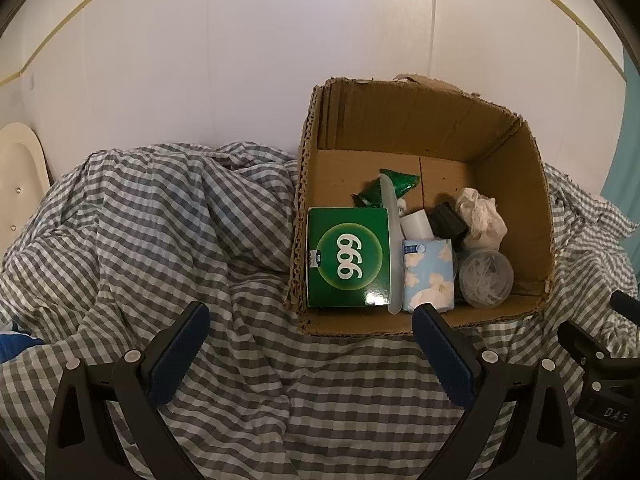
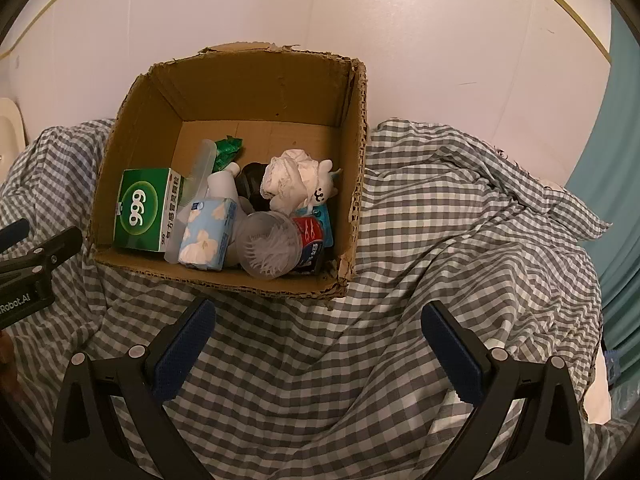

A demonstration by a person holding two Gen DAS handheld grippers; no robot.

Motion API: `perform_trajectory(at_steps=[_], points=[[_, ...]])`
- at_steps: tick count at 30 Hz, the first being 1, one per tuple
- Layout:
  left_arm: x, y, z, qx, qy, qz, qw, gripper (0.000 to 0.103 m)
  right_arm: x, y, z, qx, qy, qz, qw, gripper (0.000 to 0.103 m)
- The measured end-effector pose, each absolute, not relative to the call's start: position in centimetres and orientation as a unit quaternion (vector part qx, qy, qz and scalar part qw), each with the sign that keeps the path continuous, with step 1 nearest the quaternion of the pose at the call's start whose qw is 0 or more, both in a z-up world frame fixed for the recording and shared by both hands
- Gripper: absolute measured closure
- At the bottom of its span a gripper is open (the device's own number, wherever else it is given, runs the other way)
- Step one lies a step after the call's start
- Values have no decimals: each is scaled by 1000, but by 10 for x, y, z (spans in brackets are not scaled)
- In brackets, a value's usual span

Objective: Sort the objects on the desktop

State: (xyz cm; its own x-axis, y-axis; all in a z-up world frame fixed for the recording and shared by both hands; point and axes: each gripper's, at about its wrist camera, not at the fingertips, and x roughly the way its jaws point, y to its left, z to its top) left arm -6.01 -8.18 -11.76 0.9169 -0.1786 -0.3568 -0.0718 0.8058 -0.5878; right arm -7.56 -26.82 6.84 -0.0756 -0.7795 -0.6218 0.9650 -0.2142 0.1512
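Observation:
An open cardboard box (image 1: 516, 184) (image 2: 144, 120) sits on a grey checked cloth (image 1: 180, 216) (image 2: 460, 208). Inside lie a green "999" medicine box (image 1: 348, 256) (image 2: 142, 210), a light blue tissue pack (image 1: 428, 276) (image 2: 208, 232), a clear round tub of cotton swabs (image 1: 486, 278) (image 2: 268, 248), a crumpled white cloth (image 1: 482, 212) (image 2: 292, 178), a green packet (image 1: 390, 186) (image 2: 228, 150) and a white bottle (image 2: 222, 184). My left gripper (image 1: 312, 316) hangs open just in front of the box, holding nothing. My right gripper (image 2: 318, 312) is also open and empty before the box's near wall.
A white wall (image 1: 240, 60) stands right behind the box. A cream chair back (image 1: 20, 168) shows at far left, a teal curtain (image 2: 616, 160) at far right. The other gripper's black body (image 2: 28, 264) (image 1: 600, 364) sits close beside each view.

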Motion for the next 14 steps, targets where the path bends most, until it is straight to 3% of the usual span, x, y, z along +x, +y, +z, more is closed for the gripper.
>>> perform_trajectory(at_steps=[14], points=[[-61, -85, -117, -311, 190, -45, 930, 0, -76, -269, 66, 302, 159, -717, 608, 0]])
